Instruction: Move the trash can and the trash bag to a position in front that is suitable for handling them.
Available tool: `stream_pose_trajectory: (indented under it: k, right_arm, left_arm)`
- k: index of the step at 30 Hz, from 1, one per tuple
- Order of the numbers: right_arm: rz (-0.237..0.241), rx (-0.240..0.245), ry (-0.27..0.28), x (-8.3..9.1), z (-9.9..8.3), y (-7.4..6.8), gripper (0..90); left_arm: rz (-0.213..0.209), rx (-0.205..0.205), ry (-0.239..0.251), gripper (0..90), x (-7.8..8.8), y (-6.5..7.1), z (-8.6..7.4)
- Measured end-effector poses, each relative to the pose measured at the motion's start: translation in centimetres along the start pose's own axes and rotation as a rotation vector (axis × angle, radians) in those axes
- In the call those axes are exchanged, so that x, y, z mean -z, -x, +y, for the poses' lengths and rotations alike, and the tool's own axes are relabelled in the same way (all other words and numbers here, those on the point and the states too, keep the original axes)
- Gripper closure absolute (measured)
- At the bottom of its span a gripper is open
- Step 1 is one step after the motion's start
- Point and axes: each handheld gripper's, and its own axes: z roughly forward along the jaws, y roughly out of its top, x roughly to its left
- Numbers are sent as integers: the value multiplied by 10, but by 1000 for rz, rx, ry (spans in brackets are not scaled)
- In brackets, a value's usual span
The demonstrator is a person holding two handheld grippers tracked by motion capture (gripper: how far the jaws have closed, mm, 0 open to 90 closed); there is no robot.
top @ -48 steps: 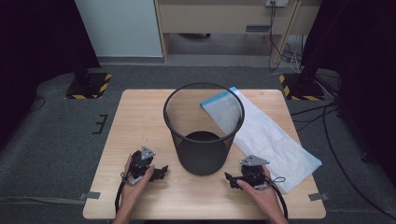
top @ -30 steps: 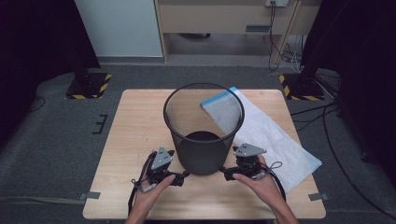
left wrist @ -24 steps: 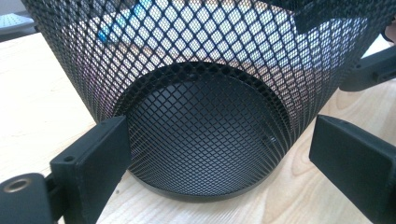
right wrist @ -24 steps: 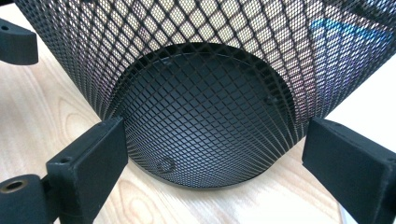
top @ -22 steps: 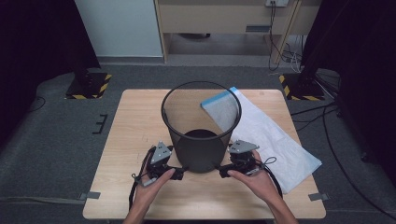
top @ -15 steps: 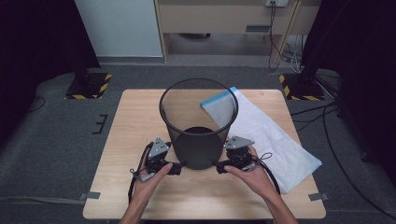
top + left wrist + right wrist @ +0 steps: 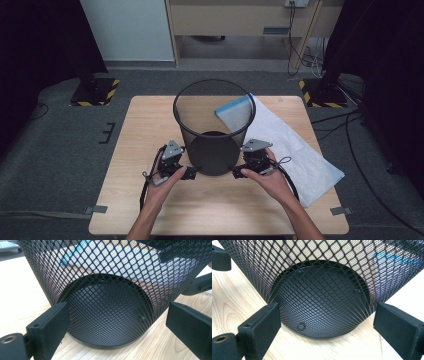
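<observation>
A black wire-mesh bin point(image 7: 214, 125) stands upright in the middle of the wooden table point(image 7: 150, 125). My left gripper point(image 7: 192, 173) is low against the bin's base on its left side. My right gripper point(image 7: 237, 173) is against the base on its right side. In the left gripper view the bin point(image 7: 107, 302) bulges between the wide-apart jaws of my open left gripper point(image 7: 117, 315). The right gripper view has the bin point(image 7: 322, 297) bulging the same way into my open right gripper point(image 7: 324, 315). I cannot tell whether the jaws touch the mesh.
A white plastic bag with a blue edge point(image 7: 300, 150) lies flat on the table's right part, partly behind the bin. Each gripper view catches a jaw of the other gripper point(image 7: 200, 285) point(image 7: 220, 260) past the bin. Cables point(image 7: 145, 185) trail from the grippers.
Both grippers have moved inward from the table's front corners to the bin's base. The bin has shifted slightly away from the person.
</observation>
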Motion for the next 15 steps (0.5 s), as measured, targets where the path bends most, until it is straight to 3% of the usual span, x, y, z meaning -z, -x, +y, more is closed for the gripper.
stream_pose_trajectory:
  k: [14, 15]
  right_arm:
    - [-22, -4, -3, 6, -4, 10, 92]
    - [-28, 0, -6, 7, -5, 11, 96]
  left_arm:
    - [-15, 0, 0, 42, -8, -2, 5]
    - [0, -7, -8, 37, -6, -3, 3]
